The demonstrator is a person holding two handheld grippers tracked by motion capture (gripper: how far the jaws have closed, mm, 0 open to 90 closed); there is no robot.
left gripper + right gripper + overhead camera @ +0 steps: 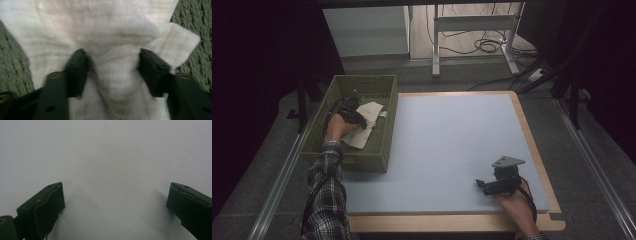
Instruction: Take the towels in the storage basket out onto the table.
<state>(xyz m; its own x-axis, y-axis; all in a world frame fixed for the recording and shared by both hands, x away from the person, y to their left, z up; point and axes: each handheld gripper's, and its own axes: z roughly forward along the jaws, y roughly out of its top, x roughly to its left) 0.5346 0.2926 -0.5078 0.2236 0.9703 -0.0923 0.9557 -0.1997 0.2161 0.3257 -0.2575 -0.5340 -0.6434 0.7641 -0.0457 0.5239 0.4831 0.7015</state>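
A white cloth lies inside the green woven basket at the table's left edge. My left gripper reaches down into the basket onto it. In the left gripper view the cloth is bunched into a ridge between the two black jaws, which press on it from both sides, so my left gripper is shut on it. My right gripper rests low over the pale blue table top near the front right. Its jaws stand wide apart in the right gripper view, and my right gripper is open with nothing between them.
The table has a wooden border along its right and front edges. Metal desk legs and cables stand on the floor beyond the far edge. Basket weave shows around the cloth.
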